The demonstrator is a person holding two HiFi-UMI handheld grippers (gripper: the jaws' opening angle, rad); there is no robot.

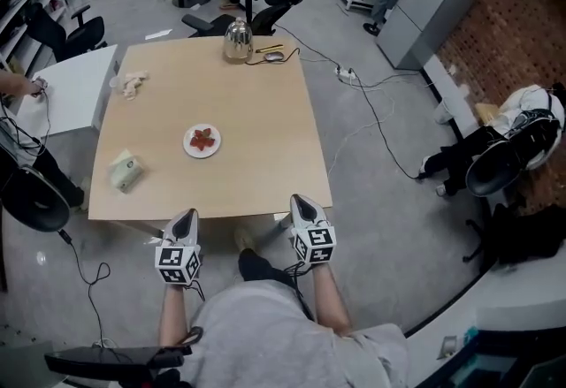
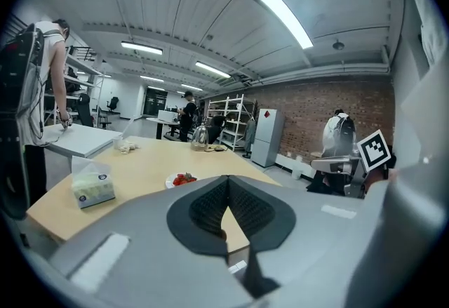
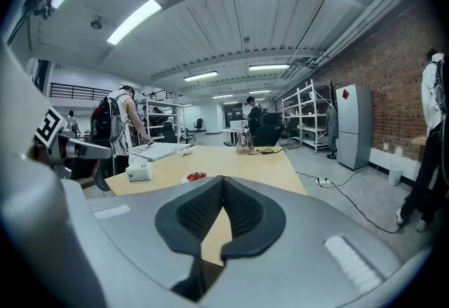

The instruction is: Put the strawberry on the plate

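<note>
strawberry already sits on plate mid-table, left gripper and right gripper both clenched empty at near edge, looks done, best hold them clear of the plate

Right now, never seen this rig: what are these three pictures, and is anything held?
No robot here: a person holds a two-jaw gripper in each hand. The head view comes from a camera on the person's head, looking down at the wooden table; the left gripper and right gripper hover at its near edge. The other two views come from cameras riding on each gripper, looking along its jaws. On the table: a white plate with strawberries on it, a tissue pack, a kettle at the far edge. Both grippers' jaws are together, with nothing between them.
</note>
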